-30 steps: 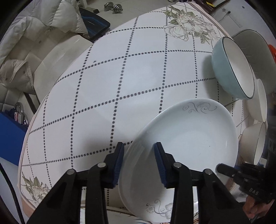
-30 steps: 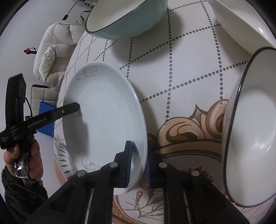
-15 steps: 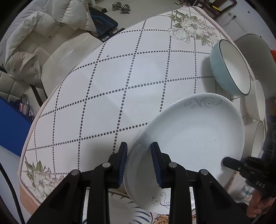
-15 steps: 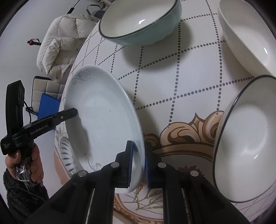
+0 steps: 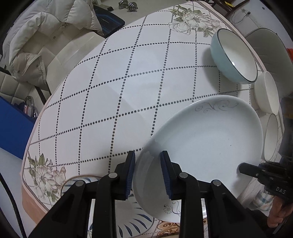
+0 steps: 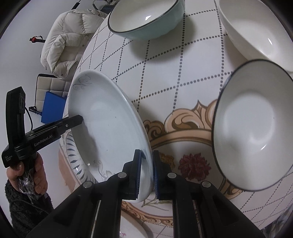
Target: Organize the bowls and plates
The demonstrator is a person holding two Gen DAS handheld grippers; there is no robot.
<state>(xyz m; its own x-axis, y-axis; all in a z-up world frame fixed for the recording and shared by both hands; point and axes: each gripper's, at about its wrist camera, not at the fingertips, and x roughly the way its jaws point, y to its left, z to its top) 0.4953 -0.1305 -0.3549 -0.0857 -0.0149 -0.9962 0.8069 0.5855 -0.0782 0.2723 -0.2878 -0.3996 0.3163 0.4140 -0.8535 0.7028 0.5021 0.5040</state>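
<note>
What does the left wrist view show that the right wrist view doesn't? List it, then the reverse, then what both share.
Only the left wrist view: dumbbells on the floor.

Only the right wrist view: the dark-rimmed white bowl seen into, and the hand holding the left gripper.

Both: the white plate, clamped at opposite rims by the left gripper and the right gripper, the blue bowl, and the tablecloth.

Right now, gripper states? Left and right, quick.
Left gripper: shut on the white plate, at its rim.
Right gripper: shut on the same plate, at the opposite rim.
</note>
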